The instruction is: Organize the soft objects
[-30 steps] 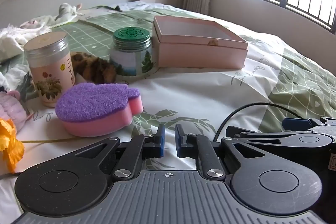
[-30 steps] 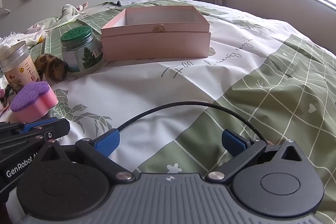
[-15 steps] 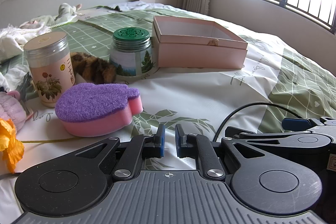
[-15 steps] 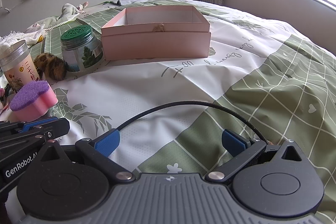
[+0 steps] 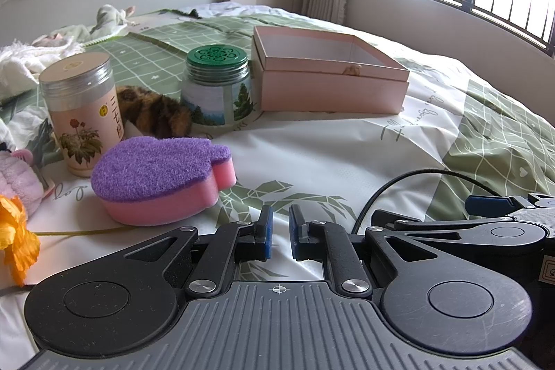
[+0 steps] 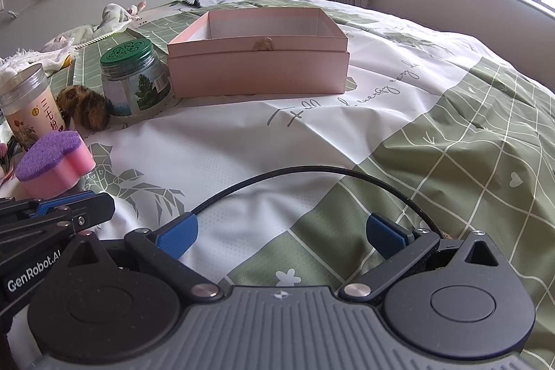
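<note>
A pink sponge with a purple scouring top (image 5: 163, 179) (image 6: 53, 162) lies on the bed, just ahead and left of my left gripper (image 5: 280, 231), which is shut with nothing between its pads. A brown furry toy (image 5: 152, 113) (image 6: 85, 108) lies between two jars. An open, empty pink box (image 5: 326, 75) (image 6: 260, 54) stands further back. My right gripper (image 6: 281, 231) rests low over the bedspread with its jaws wide open and empty. A pink plush (image 5: 17, 182) and an orange fabric flower (image 5: 17, 238) lie at the far left.
A cream flower-print canister (image 5: 81, 113) (image 6: 31, 111) and a green-lidded glass jar (image 5: 216, 85) (image 6: 135, 82) stand left of the box. A black cable (image 6: 312, 175) arcs over the green-and-white bedspread. Crumpled cloths (image 5: 34, 54) lie at the back left; a window is on the right.
</note>
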Demonstrator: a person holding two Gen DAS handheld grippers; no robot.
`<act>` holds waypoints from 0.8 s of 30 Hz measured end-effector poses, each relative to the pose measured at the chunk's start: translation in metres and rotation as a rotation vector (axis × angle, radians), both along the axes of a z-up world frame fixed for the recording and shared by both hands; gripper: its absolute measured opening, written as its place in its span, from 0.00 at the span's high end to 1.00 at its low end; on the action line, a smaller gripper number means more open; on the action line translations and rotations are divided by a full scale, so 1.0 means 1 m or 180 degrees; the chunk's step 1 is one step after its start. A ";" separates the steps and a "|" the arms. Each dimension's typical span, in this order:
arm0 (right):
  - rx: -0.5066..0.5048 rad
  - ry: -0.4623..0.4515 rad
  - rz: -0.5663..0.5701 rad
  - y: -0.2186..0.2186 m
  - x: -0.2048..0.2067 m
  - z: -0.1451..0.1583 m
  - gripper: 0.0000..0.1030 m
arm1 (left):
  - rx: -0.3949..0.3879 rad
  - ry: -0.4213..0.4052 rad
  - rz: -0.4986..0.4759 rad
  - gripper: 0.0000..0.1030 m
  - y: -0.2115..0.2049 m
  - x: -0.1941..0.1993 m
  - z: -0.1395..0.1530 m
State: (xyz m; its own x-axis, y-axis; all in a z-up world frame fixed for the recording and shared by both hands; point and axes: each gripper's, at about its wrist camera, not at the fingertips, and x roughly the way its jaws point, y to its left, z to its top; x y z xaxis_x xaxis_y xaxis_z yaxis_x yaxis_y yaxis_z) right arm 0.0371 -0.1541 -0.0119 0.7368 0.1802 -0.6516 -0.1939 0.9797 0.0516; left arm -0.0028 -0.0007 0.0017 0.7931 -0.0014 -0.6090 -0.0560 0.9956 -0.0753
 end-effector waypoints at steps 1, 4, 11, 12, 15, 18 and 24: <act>-0.0001 -0.0001 0.0000 0.000 0.000 0.000 0.00 | -0.0001 0.0001 0.0000 0.88 0.000 0.000 0.000; 0.0000 -0.0002 0.0000 0.000 -0.001 0.000 0.00 | 0.0000 -0.0001 -0.0002 0.88 0.000 0.000 0.000; -0.0004 0.0001 0.0002 0.000 0.000 -0.002 0.00 | -0.0001 0.0001 0.0001 0.88 0.000 0.000 0.000; -0.0004 0.0001 0.0002 0.000 0.000 -0.002 0.00 | -0.0002 0.0000 0.0000 0.88 0.000 0.000 0.000; -0.0006 0.0001 0.0003 0.000 0.000 -0.001 0.00 | -0.0003 0.0001 0.0000 0.88 0.000 0.000 0.000; -0.0007 0.0002 0.0003 0.000 0.000 -0.001 0.00 | -0.0002 0.0000 0.0000 0.88 0.000 0.000 0.000; -0.0009 0.0003 0.0004 0.000 0.000 -0.001 0.00 | -0.0003 0.0001 0.0000 0.88 0.000 0.000 0.000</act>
